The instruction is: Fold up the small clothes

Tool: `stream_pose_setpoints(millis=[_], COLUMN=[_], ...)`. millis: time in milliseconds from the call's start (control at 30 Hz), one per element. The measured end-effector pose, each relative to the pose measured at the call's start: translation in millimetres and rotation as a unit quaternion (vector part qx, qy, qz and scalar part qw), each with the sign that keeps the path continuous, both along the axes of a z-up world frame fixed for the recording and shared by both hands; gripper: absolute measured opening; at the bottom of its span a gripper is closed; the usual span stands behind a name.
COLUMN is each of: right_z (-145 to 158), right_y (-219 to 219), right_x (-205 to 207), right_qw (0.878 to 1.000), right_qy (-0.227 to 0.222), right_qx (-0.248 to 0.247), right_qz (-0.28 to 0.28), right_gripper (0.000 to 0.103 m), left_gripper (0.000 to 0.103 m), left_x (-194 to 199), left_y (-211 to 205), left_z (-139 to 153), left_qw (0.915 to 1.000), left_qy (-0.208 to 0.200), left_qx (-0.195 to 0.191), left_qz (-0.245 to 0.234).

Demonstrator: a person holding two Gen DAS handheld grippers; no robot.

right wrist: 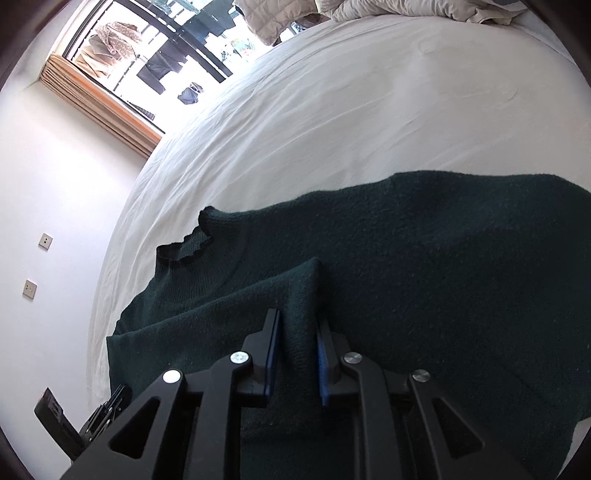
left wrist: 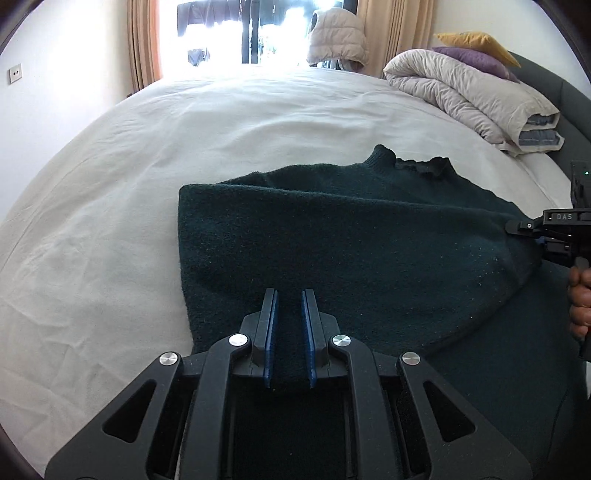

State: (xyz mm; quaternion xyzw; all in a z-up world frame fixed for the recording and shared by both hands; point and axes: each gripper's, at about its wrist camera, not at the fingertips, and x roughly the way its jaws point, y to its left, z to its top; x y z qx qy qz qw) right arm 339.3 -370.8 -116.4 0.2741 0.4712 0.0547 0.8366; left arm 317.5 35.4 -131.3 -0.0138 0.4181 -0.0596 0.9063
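Observation:
A dark green knit sweater (left wrist: 351, 236) lies on the white bed (left wrist: 147, 155), partly folded over itself, its frilled collar (left wrist: 417, 164) at the far side. My left gripper (left wrist: 290, 295) is shut on a fold of the sweater's near edge, cloth between the blue pads. My right gripper (right wrist: 297, 325) is shut on a raised ridge of the same sweater (right wrist: 424, 266); it also shows at the right edge of the left wrist view (left wrist: 517, 227), pinching the sweater's right side. The collar (right wrist: 186, 251) lies left of it.
A folded beige duvet (left wrist: 465, 96) with purple and yellow pillows (left wrist: 476, 51) lies at the bed's far right by a dark headboard. A window with curtains (left wrist: 236, 29) is beyond the bed. The left gripper's body (right wrist: 92, 421) shows low left in the right wrist view.

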Motion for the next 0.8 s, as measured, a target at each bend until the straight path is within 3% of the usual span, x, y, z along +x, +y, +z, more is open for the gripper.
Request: stream_pose_setpoints(millis=[133,267,300,367,467,600,700,733,767,800], right_z=[3.0,22.9,31.8,47.0,58.0,35.4,8.1,-1.9,-8.8,-14.5], right_y=[1.8,-5.5,-3.6,4.8,44.3,101.7,116.6,110.1,98.7,82.9], right_x=[2.7,-9.5,-14.8,-25.2,-36.8,-31.8,-21.1,-17.1,-15.2,-12.9], right_qw=[1.0,0.995,0.993,0.994,0.996,0.986,0.984,0.988,0.989,0.99], right_qy=[0.005,-0.007,-0.017,-0.05,-0.088,-0.07,-0.036,-0.023,-0.021,-0.018], right_qx=[-0.019,-0.082,-0.096,-0.078,-0.019,0.053,0.06,0.054,0.07,0.088], right_qz=[-0.006,-0.064,-0.072,-0.055,0.029,0.143,0.164,0.146,0.13,0.109], right_gripper=[0.018,0.036,0.036,0.036,0.036,0.036,0.035,0.031,0.014,0.008], left_gripper=[0.012,0.013,0.013,0.013,0.013,0.013,0.013,0.013,0.013,0.013], left_x=[0.8,-0.3,-0.2,-4.4,-7.2,-7.6,-7.0,-6.7,-6.3,-6.1], left_y=[5.7,11.5,10.5,6.1,0.9,-1.6,-2.6,-2.7,-3.2,-3.3], left_z=[-6.2,-10.2,-10.5,-10.7,-10.8,-10.9,-12.0,-12.1,-12.4,-12.6], left_qw=[0.9997,0.9987,0.9988,0.9993,0.9998,0.9998,0.9998,0.9998,0.9998,0.9998], left_qy=[-0.002,-0.005,-0.006,-0.01,-0.016,-0.018,-0.02,-0.02,-0.02,-0.02], left_qx=[-0.025,-0.051,-0.049,-0.037,-0.014,-0.006,-0.006,-0.003,-0.001,-0.001], left_qz=[0.0,0.001,0.001,0.002,0.003,0.002,0.002,0.001,0.001,0.001])
